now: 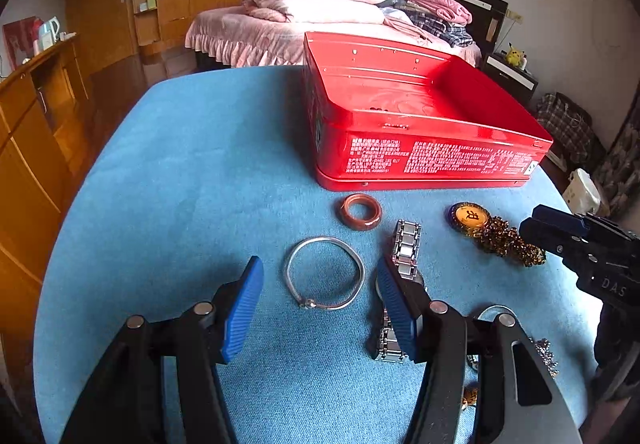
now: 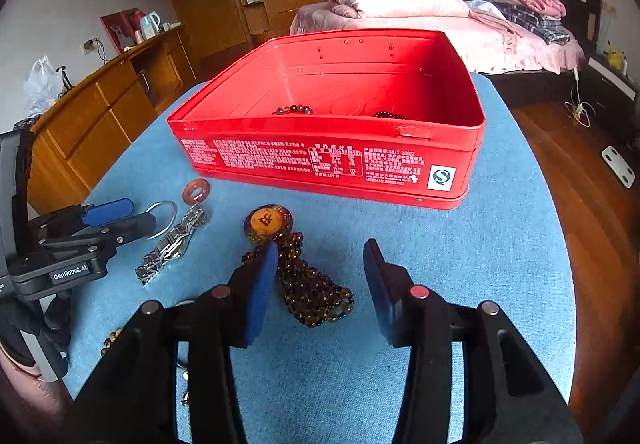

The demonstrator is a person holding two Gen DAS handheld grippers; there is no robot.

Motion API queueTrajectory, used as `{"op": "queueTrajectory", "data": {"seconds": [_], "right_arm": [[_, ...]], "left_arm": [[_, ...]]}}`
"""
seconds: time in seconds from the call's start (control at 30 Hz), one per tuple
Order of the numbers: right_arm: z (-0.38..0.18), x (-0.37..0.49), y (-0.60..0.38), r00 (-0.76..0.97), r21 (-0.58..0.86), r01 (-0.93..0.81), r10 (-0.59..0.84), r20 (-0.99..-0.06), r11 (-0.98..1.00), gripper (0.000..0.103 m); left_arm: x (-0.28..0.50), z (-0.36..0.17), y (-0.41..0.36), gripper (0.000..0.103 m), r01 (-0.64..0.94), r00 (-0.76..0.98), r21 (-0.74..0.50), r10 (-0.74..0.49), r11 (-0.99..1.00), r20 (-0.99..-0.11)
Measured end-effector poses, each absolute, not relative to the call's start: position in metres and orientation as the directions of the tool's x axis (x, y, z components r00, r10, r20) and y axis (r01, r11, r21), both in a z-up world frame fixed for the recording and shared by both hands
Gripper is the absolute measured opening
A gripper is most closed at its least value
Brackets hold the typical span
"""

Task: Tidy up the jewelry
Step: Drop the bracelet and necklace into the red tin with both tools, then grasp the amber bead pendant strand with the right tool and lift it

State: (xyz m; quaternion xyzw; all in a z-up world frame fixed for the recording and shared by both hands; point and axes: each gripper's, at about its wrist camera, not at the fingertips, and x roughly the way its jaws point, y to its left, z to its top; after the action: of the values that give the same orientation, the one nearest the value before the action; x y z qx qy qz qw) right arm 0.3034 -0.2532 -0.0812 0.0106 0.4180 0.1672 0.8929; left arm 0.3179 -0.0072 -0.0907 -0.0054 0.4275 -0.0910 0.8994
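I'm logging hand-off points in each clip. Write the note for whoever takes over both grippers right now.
Left gripper: open, empty, fingers either side of the silver bangle, which lies on the blue cloth.
Right gripper: open, empty, over the amber bead string with its round pendant.
Done: two dark bead bracelets already lie in the red tin.
Left on the cloth: bangle, bead string, brown ring, metal watch, plus small pieces near the front edge, partly hidden.
Next, probably: close on the bangle and the beads, carry both to the tin.
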Motion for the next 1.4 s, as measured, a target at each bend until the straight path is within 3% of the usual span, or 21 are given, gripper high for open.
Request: {"op": "queueTrajectory", "data": {"seconds": [0.13, 0.27, 0.4, 0.57, 0.9, 1.07, 1.3, 1.33, 1.4], "right_arm": [[-0.088, 0.307, -0.251, 0.574, 0.16, -0.3, 0.312, -0.757, 0.94, 0.047], [-0.089, 0.307, -0.246, 0.566, 0.144, -0.323, 0.313, -0.763, 0.935, 0.06], [-0.094, 0.303, -0.233, 0.53, 0.135, -0.372, 0.33, -0.781, 0.918, 0.061], [-0.094, 0.294, -0.226, 0.512, 0.119, -0.403, 0.331, -0.792, 0.907, 0.047], [-0.096, 0.305, -0.207, 0.53, 0.023, -0.43, 0.273, -0.803, 0.903, 0.053], [-0.095, 0.303, -0.203, 0.536, 0.016, -0.444, 0.28, -0.797, 0.896, 0.039], [-0.095, 0.301, -0.205, 0.539, 0.018, -0.434, 0.276, -0.796, 0.901, 0.039], [-0.095, 0.3, -0.205, 0.541, 0.018, -0.43, 0.274, -0.795, 0.903, 0.038], [-0.095, 0.3, -0.205, 0.545, 0.019, -0.422, 0.271, -0.793, 0.906, 0.037]], "left_arm": [[0.321, -0.098, -0.007, 0.058, 0.156, 0.608, -0.09, -0.167, 0.984, -0.776], [0.323, -0.099, -0.002, 0.058, 0.153, 0.606, -0.105, -0.178, 0.983, -0.776], [0.323, -0.1, 0.001, 0.058, 0.156, 0.607, -0.113, -0.185, 0.981, -0.773], [0.317, -0.1, 0.005, 0.058, 0.149, 0.612, -0.111, -0.18, 0.983, -0.77], [0.321, -0.101, 0.003, 0.063, 0.162, 0.606, -0.101, -0.18, 0.982, -0.774], [0.321, -0.102, 0.0, 0.06, 0.172, 0.603, -0.084, -0.172, 0.982, -0.779], [0.319, -0.102, -0.003, 0.06, 0.189, 0.599, -0.067, -0.17, 0.98, -0.782], [0.32, -0.102, -0.004, 0.059, 0.188, 0.601, -0.061, -0.164, 0.98, -0.782], [0.32, -0.101, -0.002, 0.047, 0.181, 0.605, -0.07, -0.167, 0.981, -0.779]]}}
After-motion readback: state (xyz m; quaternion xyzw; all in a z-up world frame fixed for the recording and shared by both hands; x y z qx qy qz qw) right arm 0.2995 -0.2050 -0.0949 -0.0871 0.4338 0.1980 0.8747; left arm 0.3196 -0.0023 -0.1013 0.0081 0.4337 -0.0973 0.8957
